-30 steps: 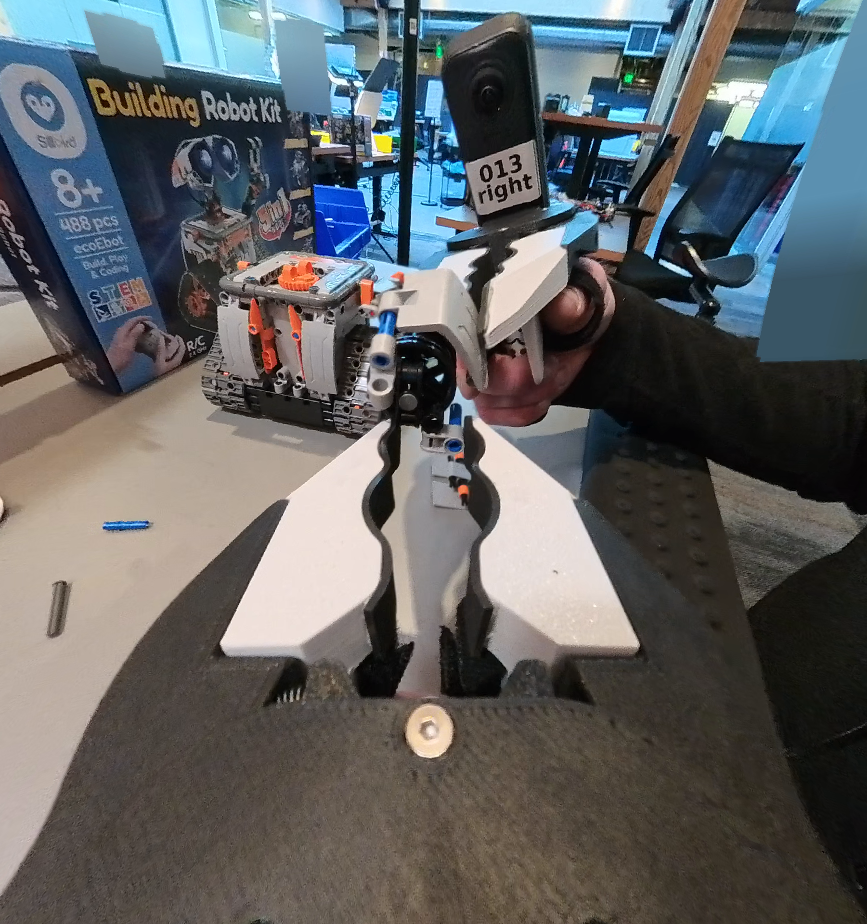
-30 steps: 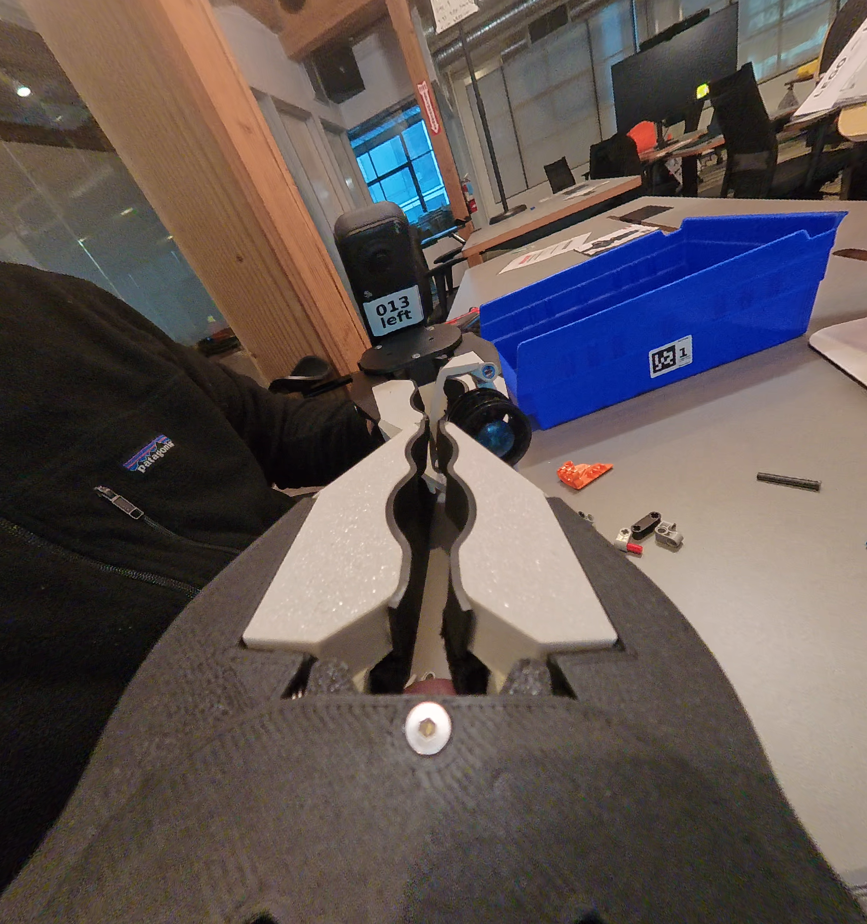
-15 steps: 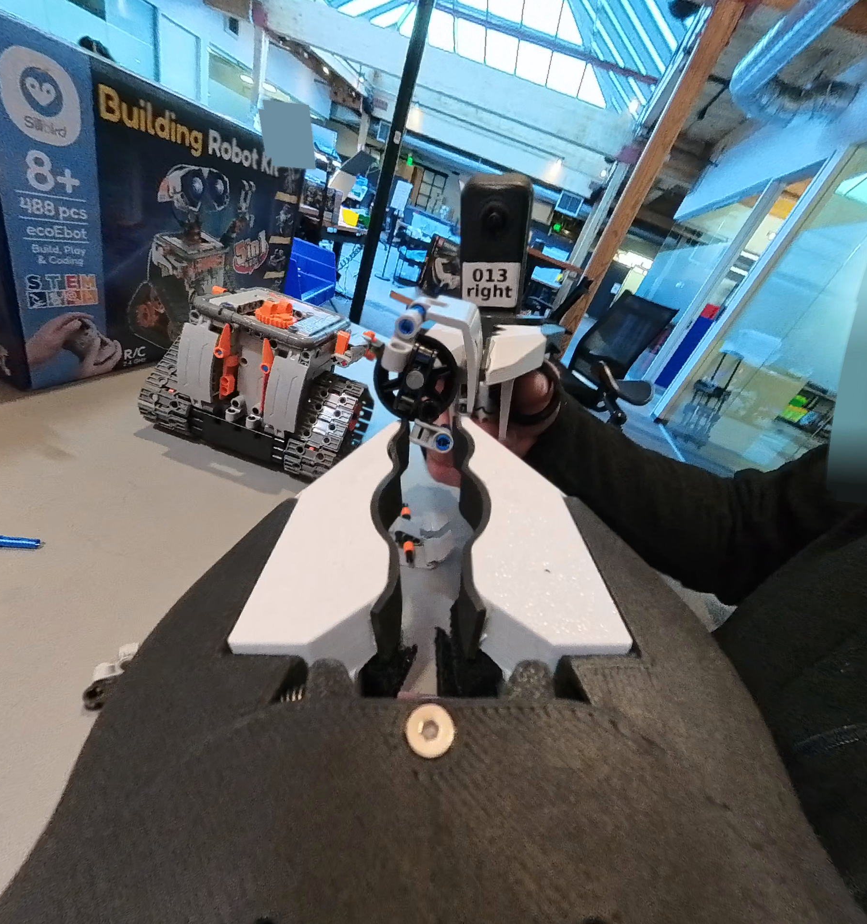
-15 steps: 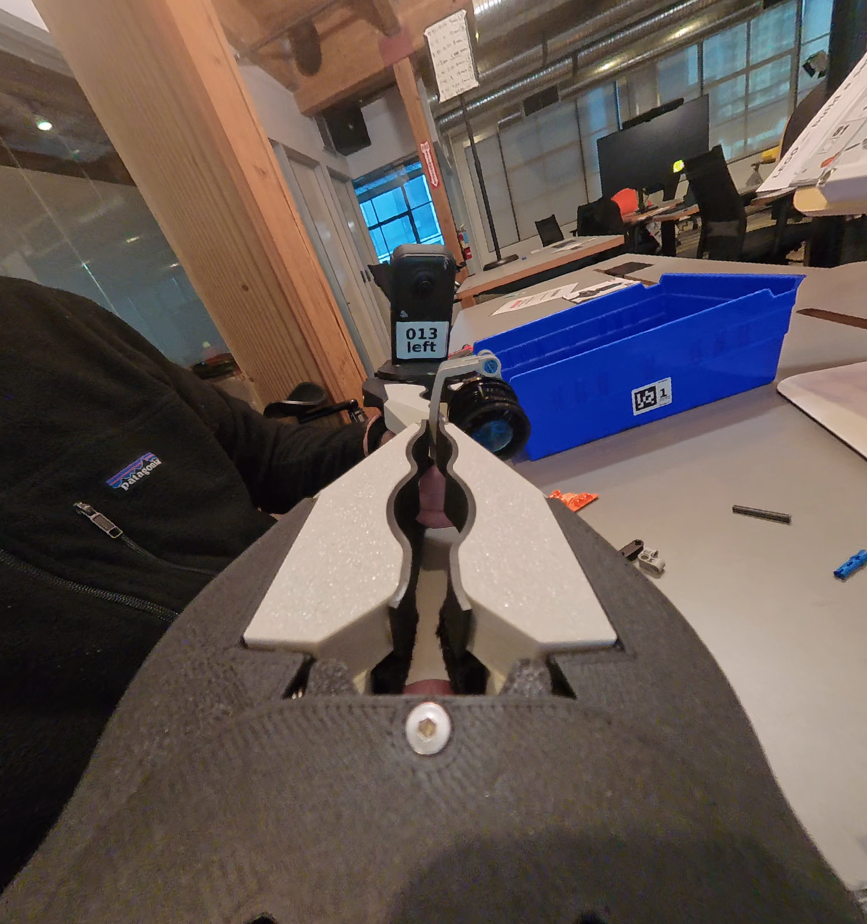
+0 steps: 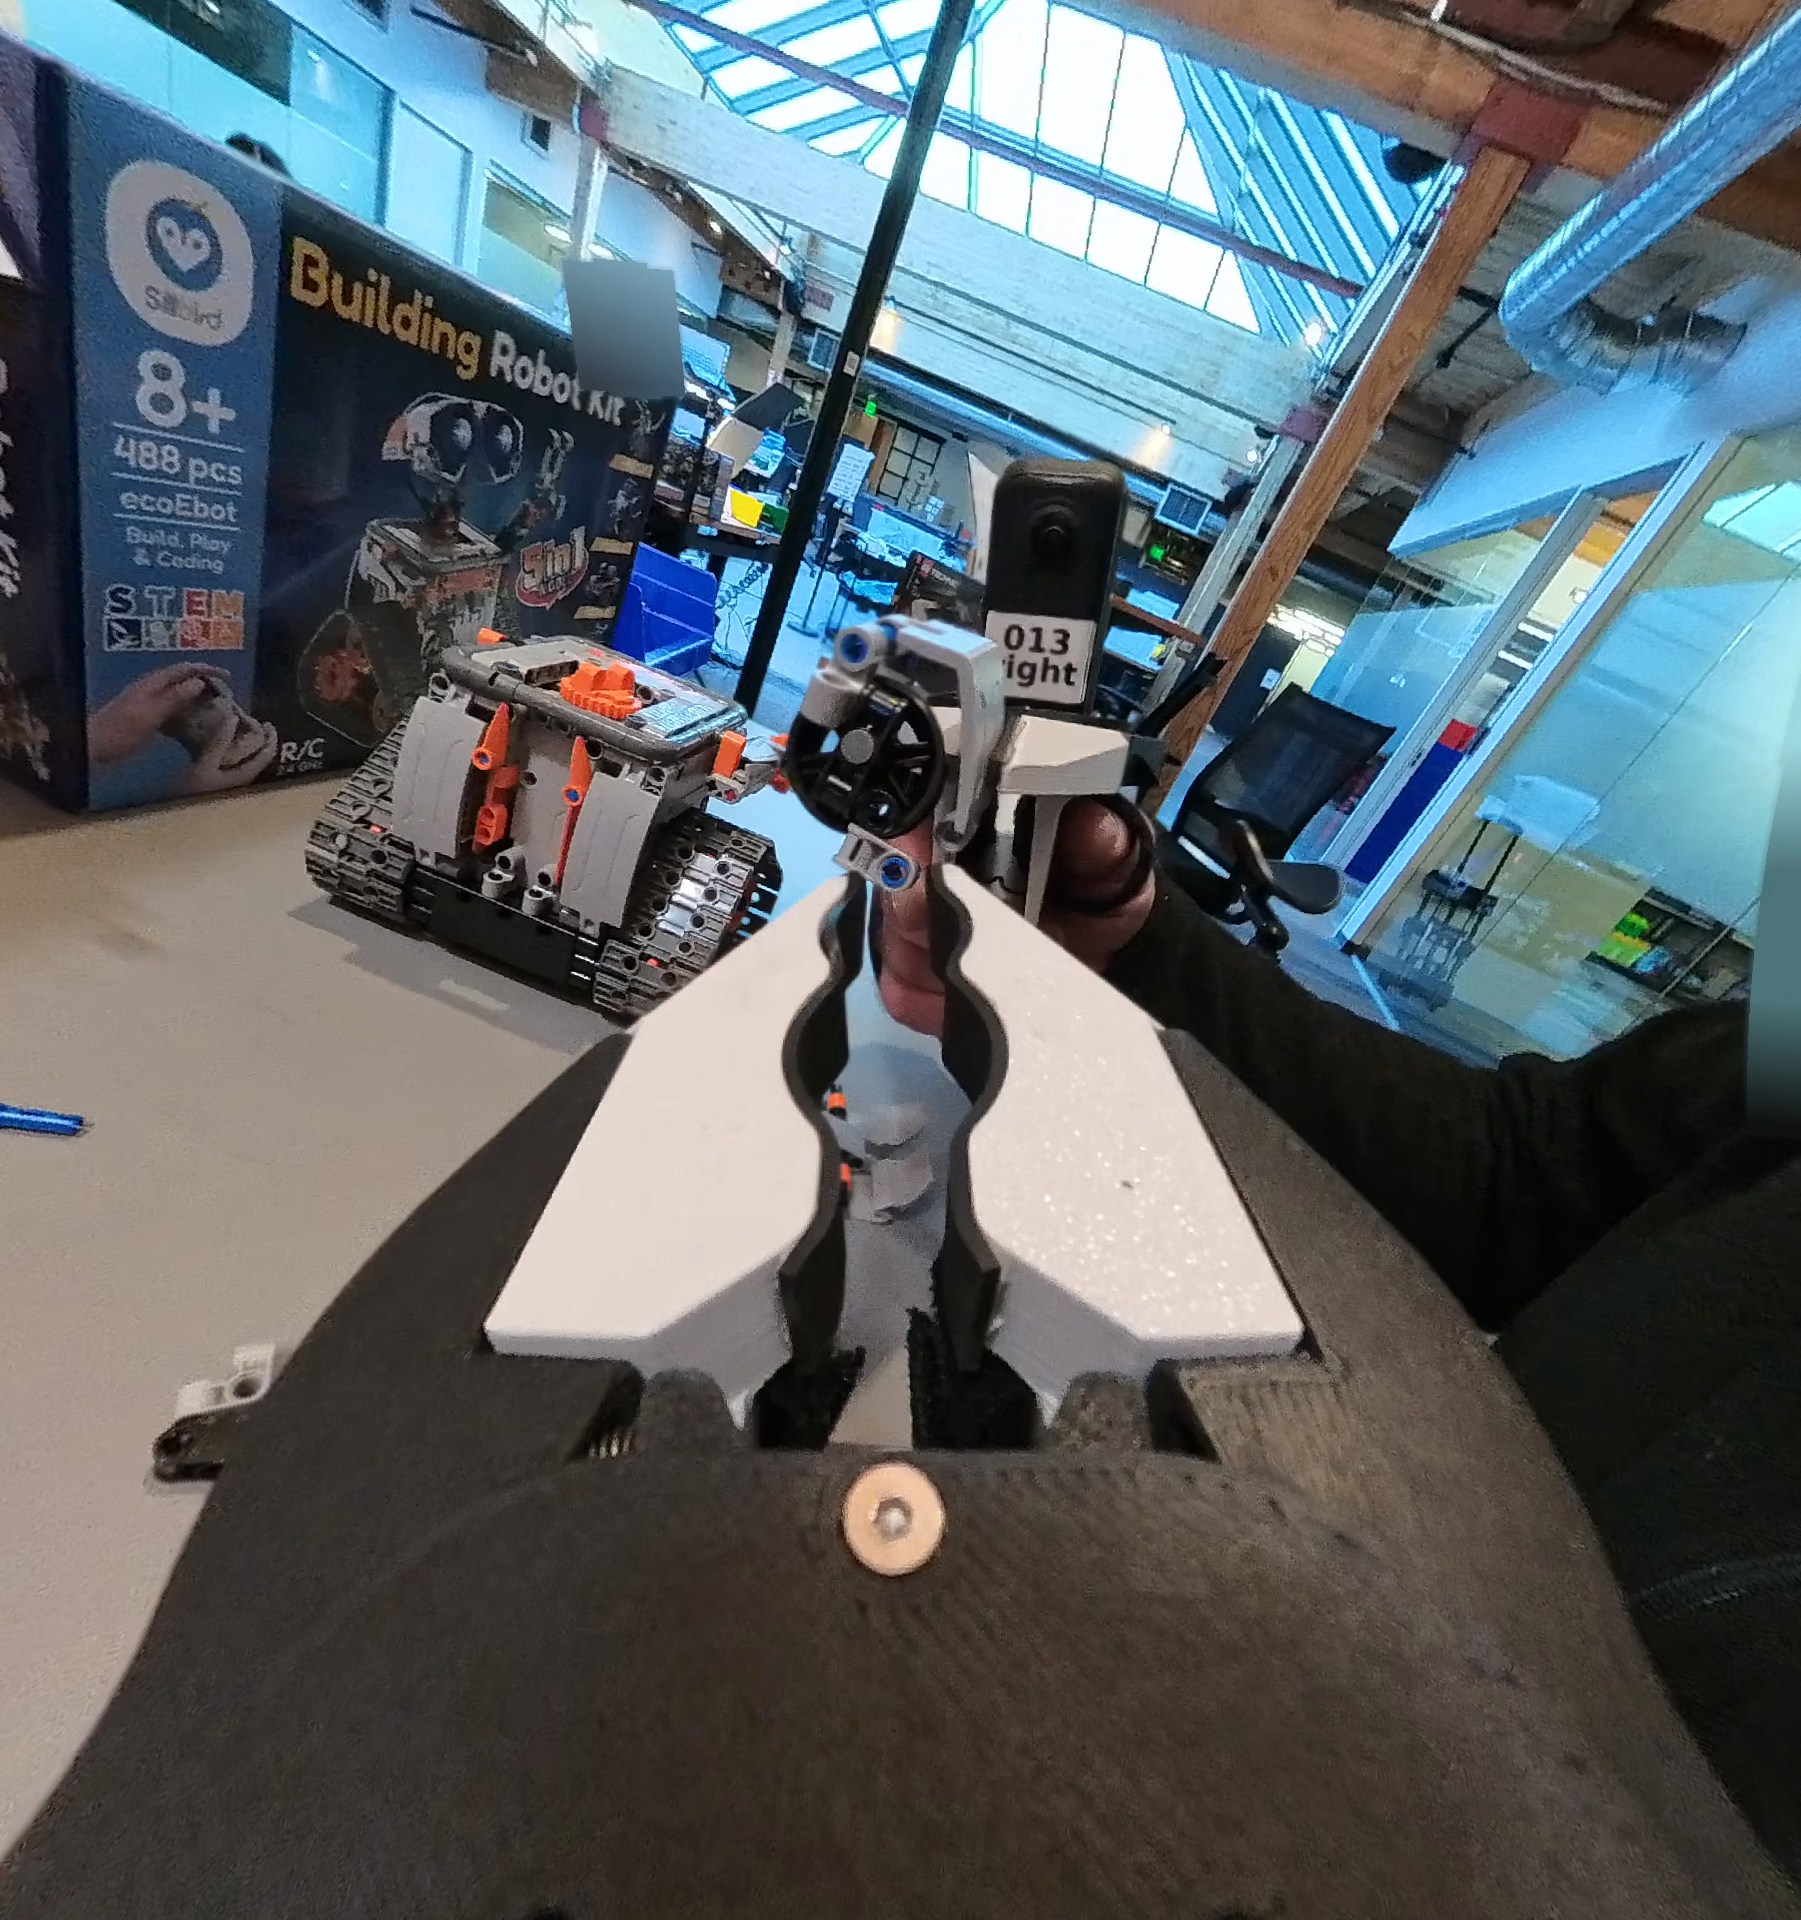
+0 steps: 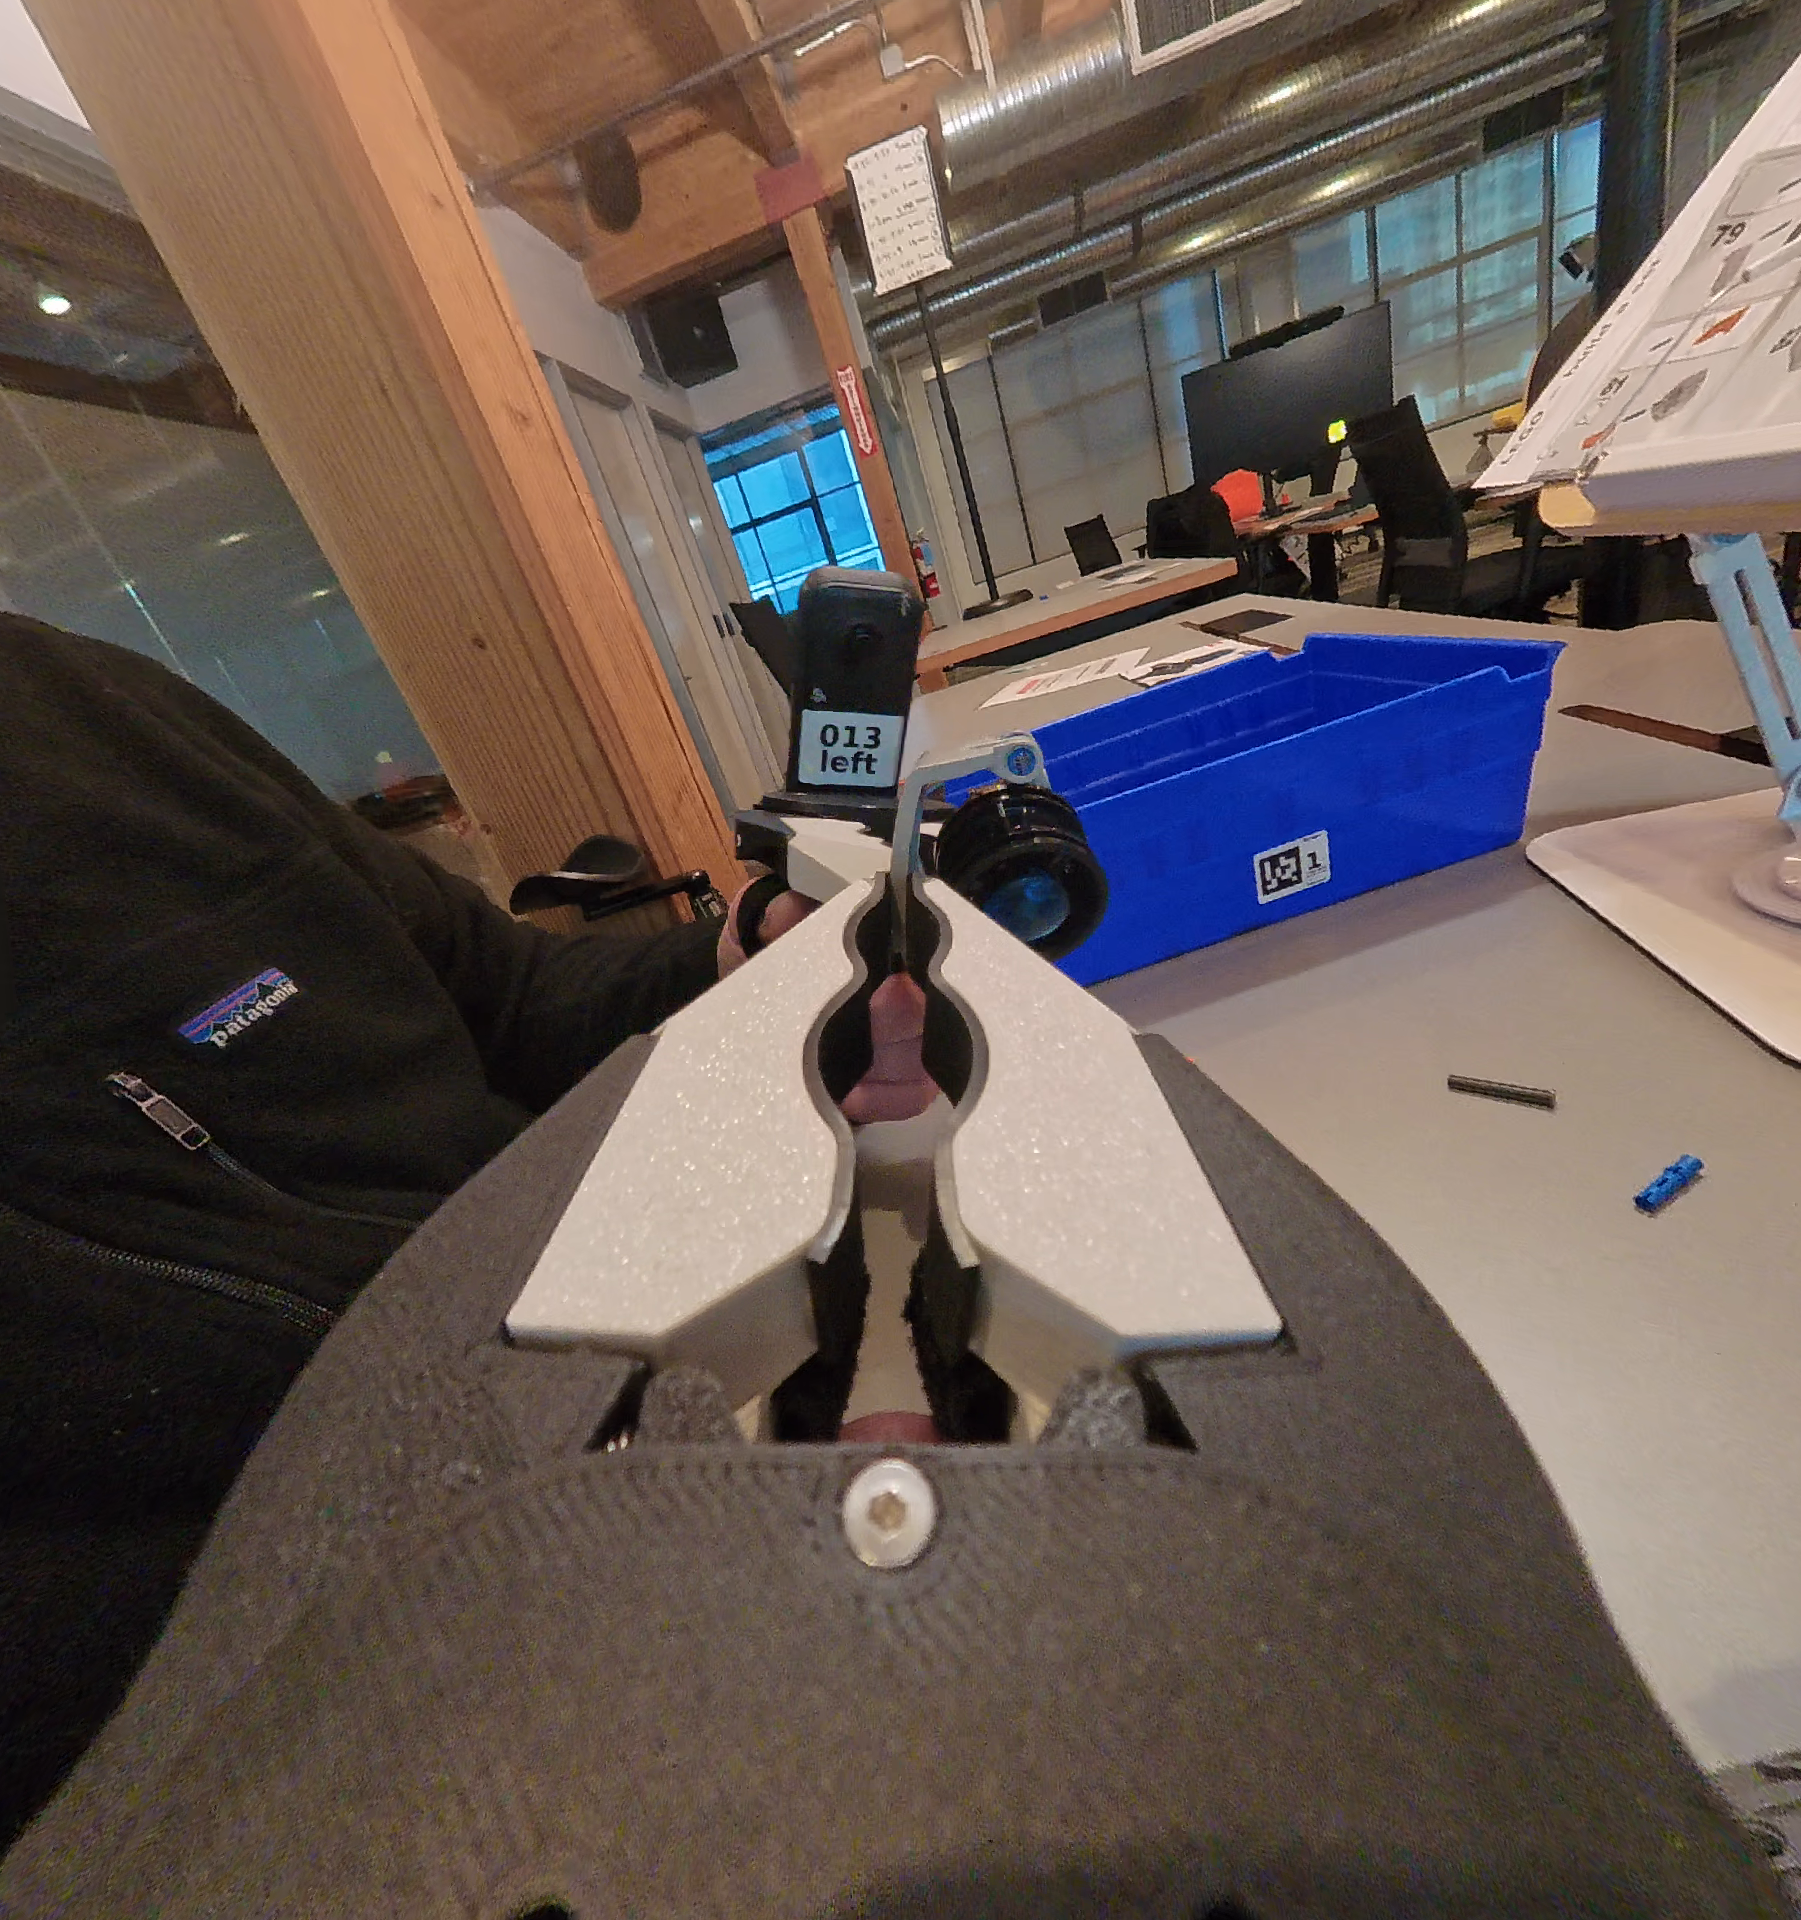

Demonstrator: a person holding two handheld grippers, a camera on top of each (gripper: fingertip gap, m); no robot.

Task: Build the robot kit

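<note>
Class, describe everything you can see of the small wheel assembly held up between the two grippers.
The wheel assembly is plastic building-brick work: a black spoked wheel on a pale grey bent arm with blue pins. It is held in the air above the grey table, wheel upright. The right gripper is shut on the thin grey arm; the left gripper has its tips at a small grey connector under the wheel, its grip unclear.
</note>
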